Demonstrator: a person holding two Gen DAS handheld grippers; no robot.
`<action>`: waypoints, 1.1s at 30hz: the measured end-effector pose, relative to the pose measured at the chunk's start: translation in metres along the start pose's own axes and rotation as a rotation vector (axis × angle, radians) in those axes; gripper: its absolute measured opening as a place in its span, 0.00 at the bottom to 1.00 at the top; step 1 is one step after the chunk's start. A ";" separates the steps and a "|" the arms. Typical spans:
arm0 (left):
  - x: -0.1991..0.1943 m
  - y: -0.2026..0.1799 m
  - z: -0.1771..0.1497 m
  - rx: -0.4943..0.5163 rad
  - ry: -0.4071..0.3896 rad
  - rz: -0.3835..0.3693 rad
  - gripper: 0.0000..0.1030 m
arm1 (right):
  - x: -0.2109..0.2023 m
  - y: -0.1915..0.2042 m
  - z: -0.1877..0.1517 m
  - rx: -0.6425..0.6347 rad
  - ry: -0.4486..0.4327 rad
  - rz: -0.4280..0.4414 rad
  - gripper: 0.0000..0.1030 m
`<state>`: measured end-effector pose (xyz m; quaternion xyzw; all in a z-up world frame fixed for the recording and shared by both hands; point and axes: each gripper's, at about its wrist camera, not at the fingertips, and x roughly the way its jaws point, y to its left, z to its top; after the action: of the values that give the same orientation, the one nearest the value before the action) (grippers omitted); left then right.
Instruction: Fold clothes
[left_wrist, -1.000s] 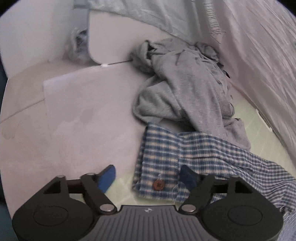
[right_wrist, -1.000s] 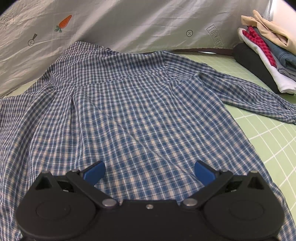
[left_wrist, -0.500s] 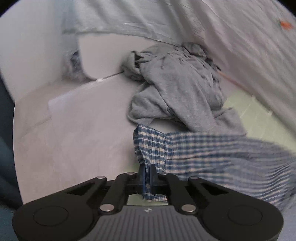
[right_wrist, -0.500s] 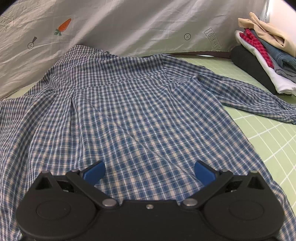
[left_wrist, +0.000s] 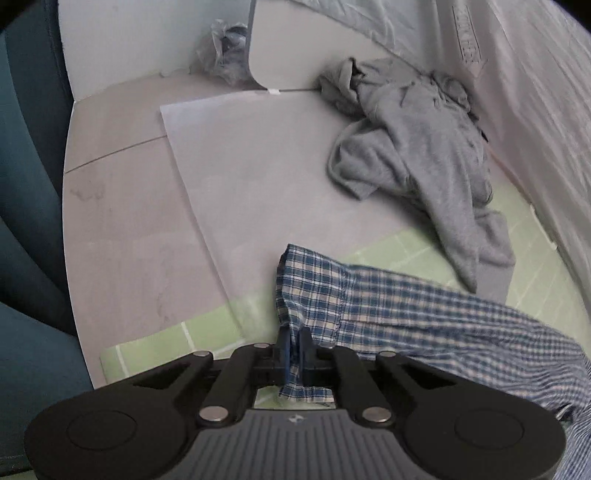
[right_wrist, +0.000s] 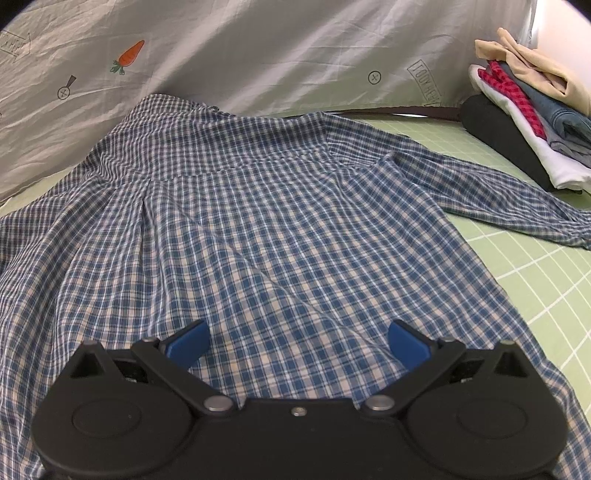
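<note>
Now left claw (left_wrist: 294, 345) pinches plaid shirt (right_wrist: 258, 229) cuff; right claw (right_wrist: 297, 341) wide above shirt back.

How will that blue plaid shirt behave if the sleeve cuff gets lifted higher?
Probably floppy: the plaid shirt creases and drapes wherever it lies. The sleeve cuff already sags from the left hand-held gripper, so the rest should trail behind. It looks thin and likely light.
</note>
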<state>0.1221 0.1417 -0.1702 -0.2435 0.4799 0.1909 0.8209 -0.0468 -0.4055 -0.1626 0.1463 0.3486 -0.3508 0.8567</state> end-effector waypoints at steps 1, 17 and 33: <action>0.001 0.000 -0.001 0.004 -0.004 -0.002 0.06 | 0.000 0.000 0.000 0.000 -0.002 -0.001 1.00; -0.005 -0.006 0.002 0.059 -0.078 -0.038 0.08 | 0.001 0.005 0.004 0.015 0.019 -0.013 1.00; 0.010 -0.010 0.014 0.057 -0.018 0.016 0.11 | 0.113 0.053 0.113 -0.074 0.012 0.132 1.00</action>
<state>0.1422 0.1428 -0.1713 -0.2144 0.4796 0.1856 0.8304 0.1042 -0.4803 -0.1613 0.1395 0.3561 -0.2794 0.8807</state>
